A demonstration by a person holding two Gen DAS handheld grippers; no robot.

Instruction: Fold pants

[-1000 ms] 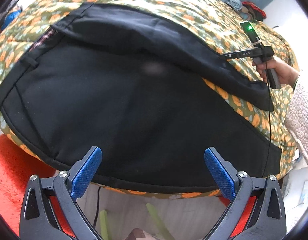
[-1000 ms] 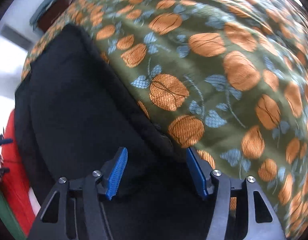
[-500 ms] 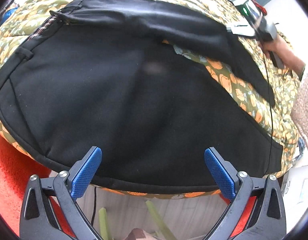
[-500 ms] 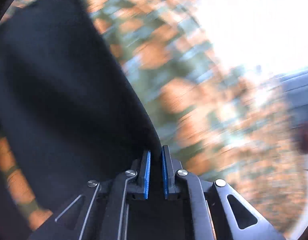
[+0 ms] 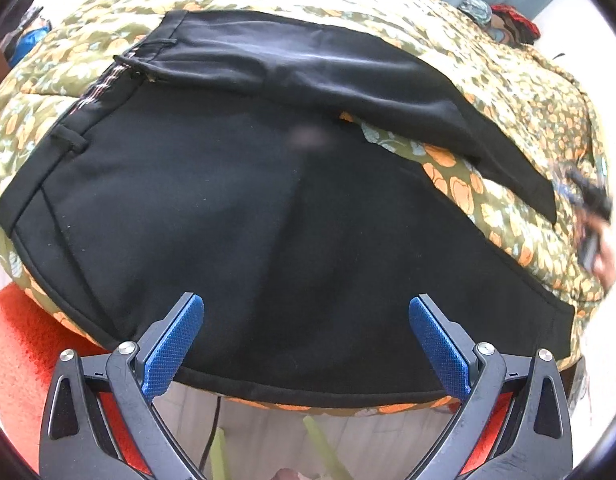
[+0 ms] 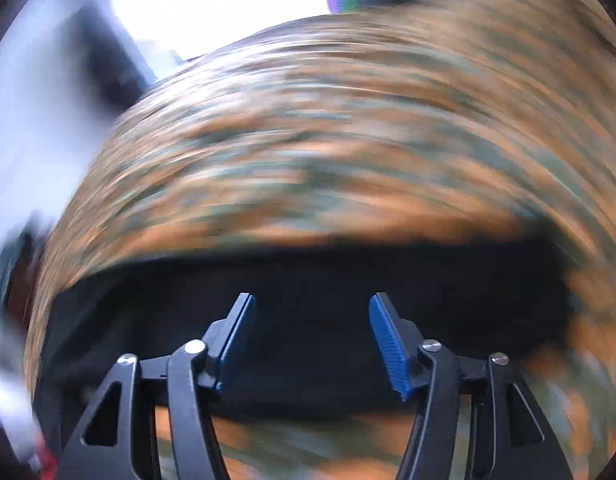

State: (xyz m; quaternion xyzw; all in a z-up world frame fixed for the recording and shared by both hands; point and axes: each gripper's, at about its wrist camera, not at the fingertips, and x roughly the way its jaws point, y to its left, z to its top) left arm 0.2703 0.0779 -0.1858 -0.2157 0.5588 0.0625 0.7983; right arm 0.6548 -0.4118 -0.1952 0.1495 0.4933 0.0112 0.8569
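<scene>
Directly ahead of the left hand-held gripper [image 5: 305, 344], the black pants [image 5: 235, 216] are lying spread on a floral bedspread [image 5: 520, 92], with the waistband toward the gripper's left and the two legs diverging toward its right. Its blue fingers [image 5: 173, 346] are standing wide apart, gripping nothing, just over the near fabric edge. Beyond the right hand-held gripper [image 6: 310, 340], whose jaws are likewise standing open and empty, a dark band of pants fabric is showing through heavy motion blur.
</scene>
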